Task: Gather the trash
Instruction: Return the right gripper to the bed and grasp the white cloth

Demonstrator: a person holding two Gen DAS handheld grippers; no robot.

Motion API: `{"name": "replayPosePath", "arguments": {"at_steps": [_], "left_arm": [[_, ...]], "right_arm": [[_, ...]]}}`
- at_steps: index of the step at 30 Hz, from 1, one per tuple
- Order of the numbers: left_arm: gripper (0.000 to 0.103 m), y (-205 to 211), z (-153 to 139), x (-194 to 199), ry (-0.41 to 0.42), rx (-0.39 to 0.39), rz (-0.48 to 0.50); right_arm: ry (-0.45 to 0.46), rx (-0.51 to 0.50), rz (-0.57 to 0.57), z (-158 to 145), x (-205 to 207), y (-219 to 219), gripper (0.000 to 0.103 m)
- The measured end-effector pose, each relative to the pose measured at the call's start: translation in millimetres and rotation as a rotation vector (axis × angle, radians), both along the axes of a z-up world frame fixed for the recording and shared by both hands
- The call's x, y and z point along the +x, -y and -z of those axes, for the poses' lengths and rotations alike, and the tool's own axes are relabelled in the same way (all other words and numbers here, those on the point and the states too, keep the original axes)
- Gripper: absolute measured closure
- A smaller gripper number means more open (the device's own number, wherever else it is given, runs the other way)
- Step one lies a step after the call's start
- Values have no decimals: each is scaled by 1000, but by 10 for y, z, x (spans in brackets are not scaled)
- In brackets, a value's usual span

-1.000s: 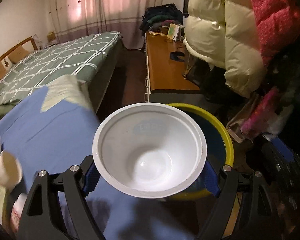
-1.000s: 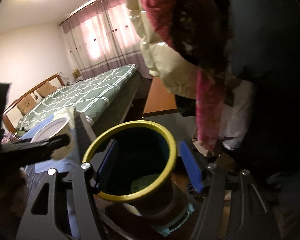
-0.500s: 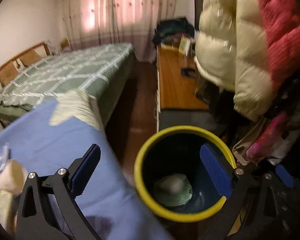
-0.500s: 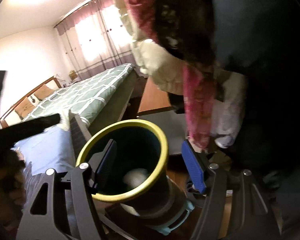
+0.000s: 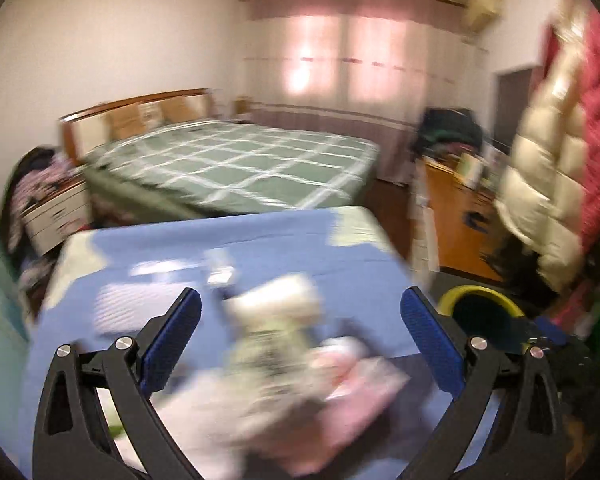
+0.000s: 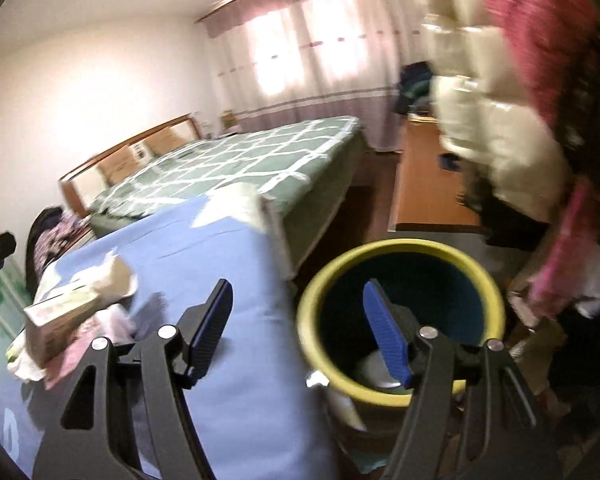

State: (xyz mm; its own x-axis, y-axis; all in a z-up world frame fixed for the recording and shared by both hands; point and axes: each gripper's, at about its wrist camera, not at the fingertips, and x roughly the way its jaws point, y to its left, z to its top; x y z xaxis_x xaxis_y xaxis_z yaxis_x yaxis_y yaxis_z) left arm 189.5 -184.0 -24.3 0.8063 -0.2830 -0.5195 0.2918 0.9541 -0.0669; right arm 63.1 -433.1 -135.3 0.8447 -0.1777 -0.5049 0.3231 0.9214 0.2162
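My left gripper (image 5: 300, 332) is open and empty above a blurred pile of trash (image 5: 284, 344) on the blue-covered table (image 5: 260, 240): a pale cup, a printed carton and pink wrappers. The yellow-rimmed bin (image 5: 480, 300) stands low at the right beside the table. In the right wrist view my right gripper (image 6: 300, 328) is open and empty, straddling the table edge and the bin (image 6: 400, 272), which holds a white bowl (image 6: 372, 372). The trash pile shows there at the left (image 6: 64, 320), with a carton on top.
A green checked bed (image 5: 236, 160) lies beyond the table. A wooden cabinet (image 5: 456, 220) runs along the right. Puffy cream and red coats (image 5: 560, 140) hang over the bin at the right. A nightstand (image 5: 56, 212) stands at the left.
The white bowl left my left gripper and fell into the bin. My left gripper then swung left from the bin to the trash pile. The right gripper shifted left, now half over the table.
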Motion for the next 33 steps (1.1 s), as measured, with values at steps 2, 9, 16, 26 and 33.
{"name": "replayPosePath", "arguments": {"at_steps": [2, 9, 16, 26, 33], "left_arm": [[5, -468, 43, 38, 15, 7, -107], [5, -1875, 294, 156, 36, -19, -437], [5, -2551, 707, 184, 38, 18, -635], [5, -2564, 940, 285, -26, 48, -672], [5, -2684, 963, 198, -9, 46, -763]], "right_arm": [[2, -5, -48, -38, 100, -201, 38], [8, -33, -201, -206, 419, -961, 38], [23, -60, -316, -308, 523, -1559, 38], [69, -95, -535, -401, 428, -2352, 38], [15, -125, -687, -241, 465, -2878, 39]]}}
